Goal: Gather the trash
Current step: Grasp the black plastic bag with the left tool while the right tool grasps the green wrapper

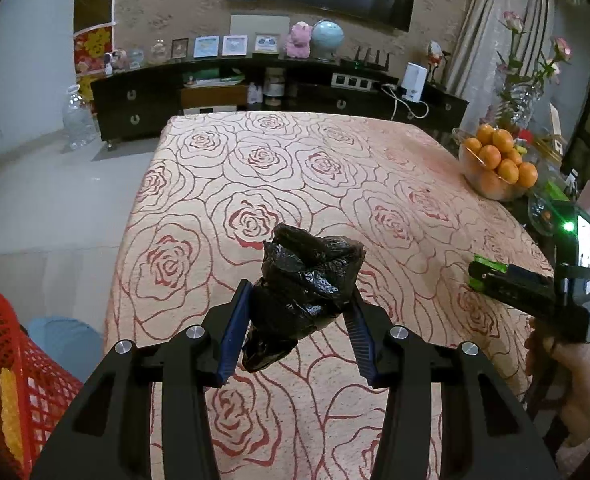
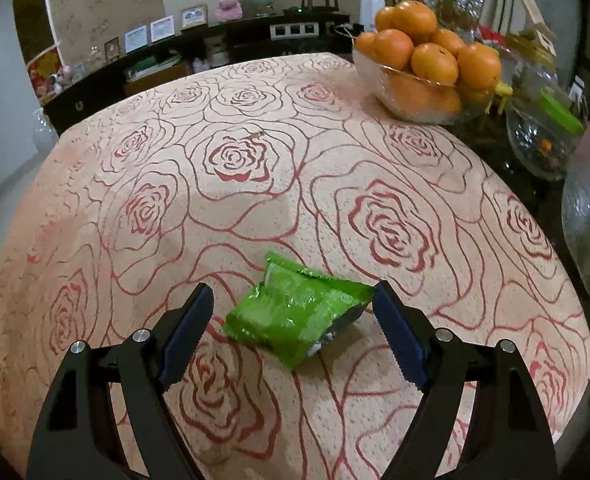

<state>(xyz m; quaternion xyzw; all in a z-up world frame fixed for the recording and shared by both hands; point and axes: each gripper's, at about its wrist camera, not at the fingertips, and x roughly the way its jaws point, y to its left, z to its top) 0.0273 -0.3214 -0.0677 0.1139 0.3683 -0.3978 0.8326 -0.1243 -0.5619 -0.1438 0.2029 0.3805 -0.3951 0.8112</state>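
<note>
A crumpled black plastic bag [image 1: 307, 280] hangs above the rose-patterned tablecloth [image 1: 295, 160], and my left gripper [image 1: 301, 288] is shut on it, both blue pads pressing its sides. In the right wrist view a green snack wrapper [image 2: 295, 312] lies on the cloth near the table's front edge. My right gripper [image 2: 293, 290] is open around it: the left pad stands apart from it and the right pad is at its torn corner. The left wrist view also shows the right gripper [image 1: 495, 280] low over the cloth at the right, held by a hand.
A red mesh basket [image 1: 11, 360] stands off the table's near left corner. A glass bowl of oranges [image 2: 423, 64] sits at the table's far right. Glass jars [image 2: 587, 232] and vases crowd the right side. A dark sideboard [image 1: 135, 108] runs behind the table.
</note>
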